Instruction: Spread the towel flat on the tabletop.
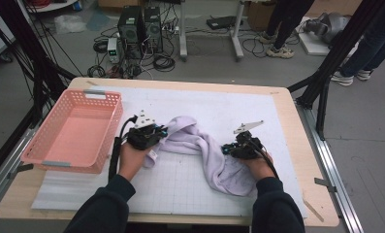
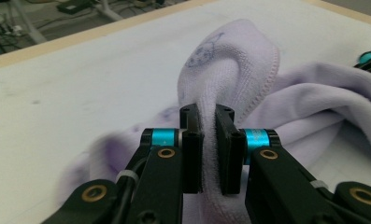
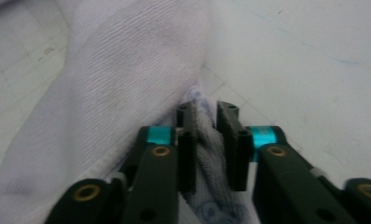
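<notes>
A pale lilac towel lies crumpled across the middle of the white gridded mat. My left gripper is at the towel's left end; in the left gripper view its jaws are shut on a raised fold of the towel, hemmed edge up. My right gripper is at the towel's right part. In the right gripper view its jaws pinch a bunched edge of the towel. A hand holds each gripper from the table's near edge.
A pink plastic basket stands empty on the table's left side. The wooden table edge runs along the right. Behind the table are computer towers, cables on the floor, black frame poles and standing people's legs.
</notes>
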`<state>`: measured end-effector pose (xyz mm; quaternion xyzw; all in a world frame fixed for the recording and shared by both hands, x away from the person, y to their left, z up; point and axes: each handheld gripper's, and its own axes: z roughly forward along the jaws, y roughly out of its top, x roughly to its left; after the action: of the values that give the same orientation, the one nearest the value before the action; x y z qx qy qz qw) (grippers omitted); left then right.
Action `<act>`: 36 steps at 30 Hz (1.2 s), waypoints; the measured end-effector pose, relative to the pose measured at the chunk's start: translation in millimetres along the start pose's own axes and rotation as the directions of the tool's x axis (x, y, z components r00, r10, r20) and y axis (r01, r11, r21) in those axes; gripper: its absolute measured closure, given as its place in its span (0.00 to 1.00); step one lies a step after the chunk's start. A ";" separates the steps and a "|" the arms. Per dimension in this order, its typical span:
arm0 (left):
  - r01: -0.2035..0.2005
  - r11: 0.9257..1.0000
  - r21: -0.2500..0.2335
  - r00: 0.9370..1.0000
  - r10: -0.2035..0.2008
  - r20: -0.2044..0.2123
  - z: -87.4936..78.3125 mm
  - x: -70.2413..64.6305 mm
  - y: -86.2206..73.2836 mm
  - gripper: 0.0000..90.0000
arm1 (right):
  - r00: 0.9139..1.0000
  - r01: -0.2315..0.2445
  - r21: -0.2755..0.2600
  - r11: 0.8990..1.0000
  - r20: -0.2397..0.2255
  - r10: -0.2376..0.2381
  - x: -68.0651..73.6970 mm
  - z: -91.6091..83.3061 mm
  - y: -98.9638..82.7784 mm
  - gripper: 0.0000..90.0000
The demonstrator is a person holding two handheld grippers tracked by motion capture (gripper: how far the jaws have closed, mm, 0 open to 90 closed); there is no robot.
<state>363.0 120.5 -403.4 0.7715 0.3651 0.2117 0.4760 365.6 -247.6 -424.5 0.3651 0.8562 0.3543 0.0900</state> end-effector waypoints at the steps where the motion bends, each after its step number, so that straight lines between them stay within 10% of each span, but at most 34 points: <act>1: 0.006 1.000 0.001 1.000 -0.006 -0.015 -4.2 4.1 -0.9 0.91 | 1.000 0.000 0.000 1.000 0.000 0.000 0.0 0.0 0.0 0.93; 5: 0.031 1.000 0.004 0.997 -0.030 -0.065 -15.9 20.1 -6.0 0.91 | 0.989 -0.006 -0.086 0.996 0.145 0.019 -4.8 -24.0 -4.0 0.94; 10: 0.049 0.999 -0.005 0.986 -0.049 -0.158 -20.3 34.7 -9.6 0.92 | 0.901 -0.027 -0.196 0.980 0.420 0.108 -14.7 -63.1 -20.2 0.94; 11: 0.049 0.999 -0.005 0.986 -0.049 -0.158 -20.3 34.7 -9.6 0.92 | 0.901 -0.027 -0.196 0.980 0.420 0.108 -14.7 -63.1 -20.2 0.94; 13: 0.060 0.998 0.000 0.981 -0.059 -0.187 -19.4 40.2 -10.9 0.92 | 0.864 -0.128 -0.267 0.955 0.443 0.240 -28.8 -82.9 -38.9 0.94; 17: 0.103 0.995 0.000 0.968 -0.100 -0.230 -11.8 43.8 -12.9 0.90 | 0.861 -0.155 -0.259 0.953 0.438 0.259 -33.1 -87.7 -52.9 0.93; 20: 0.175 0.984 -0.028 0.955 -0.176 -0.238 -9.1 37.9 -9.2 0.53 | 0.887 -0.135 -0.261 0.956 0.398 0.234 -30.0 -84.8 -60.1 0.87; 25: 0.124 0.990 -0.071 0.981 -0.134 -0.143 -8.4 13.6 7.2 0.46 | 0.893 -0.111 -0.341 0.933 0.378 0.244 -22.9 -90.3 -62.5 0.68; 27: 0.111 0.992 -0.059 0.993 -0.112 -0.024 3.2 -5.3 16.5 0.45 | 0.891 -0.088 -0.363 0.928 0.388 0.236 -18.0 -91.8 -63.2 0.66; 36: 0.080 0.995 0.056 0.981 -0.089 0.175 59.5 -66.4 23.6 0.39 | 0.891 -0.079 -0.360 0.930 0.392 0.228 -15.6 -89.5 -69.7 0.56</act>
<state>369.0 28.6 -408.2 0.7825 0.3589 0.1127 0.4962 300.7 -340.4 -407.4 0.4805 0.7108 0.4117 0.3074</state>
